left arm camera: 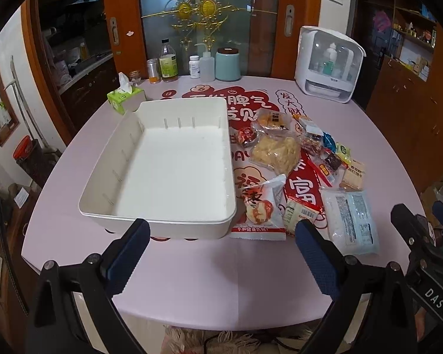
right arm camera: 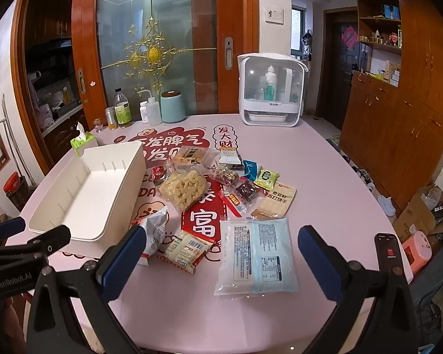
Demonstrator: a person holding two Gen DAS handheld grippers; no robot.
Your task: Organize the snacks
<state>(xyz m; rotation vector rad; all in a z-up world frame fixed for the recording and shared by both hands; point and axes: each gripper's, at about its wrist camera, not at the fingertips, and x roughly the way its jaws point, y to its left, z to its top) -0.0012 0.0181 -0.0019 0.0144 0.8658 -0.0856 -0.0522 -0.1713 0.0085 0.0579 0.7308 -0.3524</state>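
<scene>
An empty white bin (left arm camera: 174, 171) (right arm camera: 94, 188) sits on the left of the pink table. To its right lies a heap of snack packets: a clear bag of yellow puffs (left arm camera: 276, 150) (right arm camera: 183, 188), a red-and-white pouch (left arm camera: 260, 206) (right arm camera: 155, 233), a small barcode packet (left arm camera: 298, 212) (right arm camera: 189, 247), a cracker pack (left arm camera: 353, 174) (right arm camera: 276, 203) and a pale blue-white packet (left arm camera: 351, 221) (right arm camera: 257, 253). My left gripper (left arm camera: 221, 250) hovers open before the bin's near wall. My right gripper (right arm camera: 221, 259) hangs open over the blue-white packet's near end, holding nothing.
A green tissue box (left arm camera: 124, 97), bottles and a teal canister (left arm camera: 227, 65) line the table's far edge, with a white lidded cabinet (left arm camera: 327, 62) at the far right. The table's near edge (left arm camera: 221, 321) curves below the fingers. A cardboard box (right arm camera: 419, 215) stands on the floor.
</scene>
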